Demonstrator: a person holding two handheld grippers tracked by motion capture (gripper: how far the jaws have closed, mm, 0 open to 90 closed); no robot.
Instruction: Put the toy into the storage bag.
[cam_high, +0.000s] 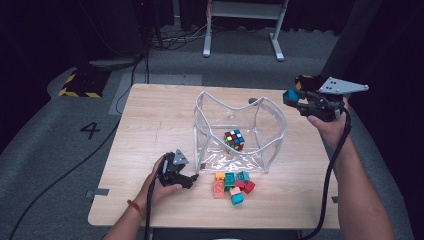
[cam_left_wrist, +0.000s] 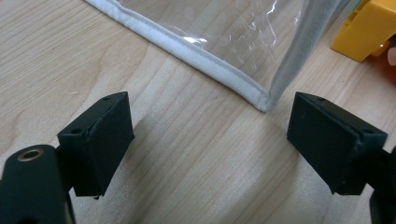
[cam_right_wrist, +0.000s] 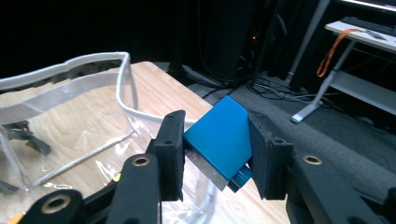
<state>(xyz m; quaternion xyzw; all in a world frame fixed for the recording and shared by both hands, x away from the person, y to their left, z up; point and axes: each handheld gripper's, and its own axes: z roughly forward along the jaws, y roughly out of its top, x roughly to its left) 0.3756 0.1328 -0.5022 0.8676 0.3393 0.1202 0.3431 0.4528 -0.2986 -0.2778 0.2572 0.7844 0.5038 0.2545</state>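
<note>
Nearest the person, the left gripper (cam_high: 192, 178) rests low on the pale wooden table (cam_high: 150, 125), its jaws spread wide and empty, just short of the near corner of the clear plastic bag with white fabric trim (cam_left_wrist: 243, 91). Just right of it lies a small pile of coloured toy building blocks (cam_high: 233, 184). Inside the bag sits a multicoloured puzzle cube (cam_high: 234, 139). Farther off, above the bag's far right rim, the right gripper (cam_right_wrist: 215, 154) is raised, its jaws clamped on a tilted blue rectangular block (cam_right_wrist: 222, 136).
</note>
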